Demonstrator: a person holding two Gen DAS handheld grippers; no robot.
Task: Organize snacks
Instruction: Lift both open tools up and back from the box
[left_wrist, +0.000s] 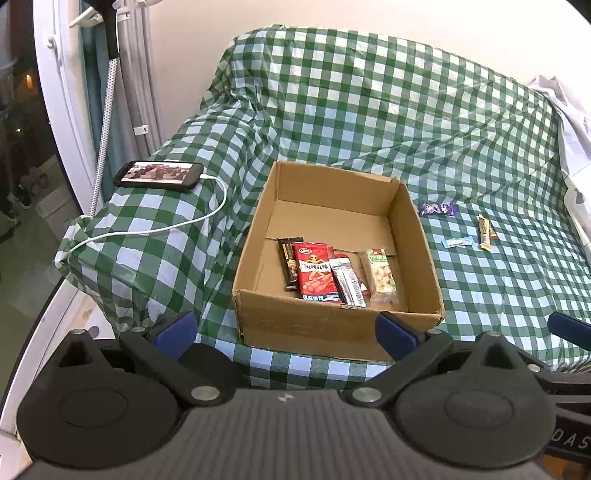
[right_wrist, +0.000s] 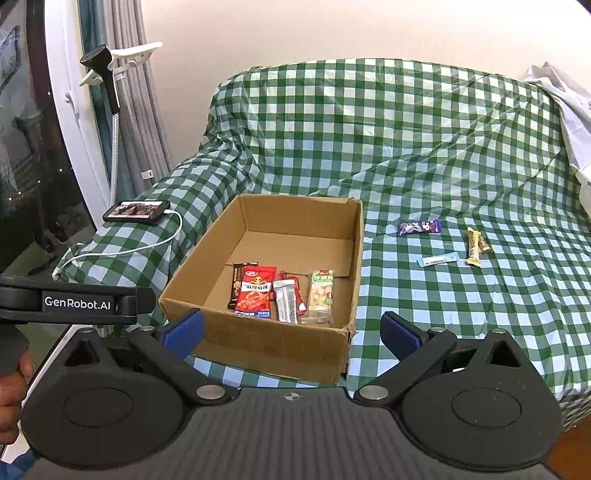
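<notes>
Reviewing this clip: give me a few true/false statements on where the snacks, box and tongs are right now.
1. The brown cardboard box holds several snack packets. True.
2. The purple wrapped candy lies inside the box. False: it lies on the green checked cloth, right of the box.
3. Both the left tongs and right tongs are open and hold nothing. True.
4. The red snack packet lies outside the box. False: it is in the box.
5. The black phone has a white cable plugged in. True.
</notes>
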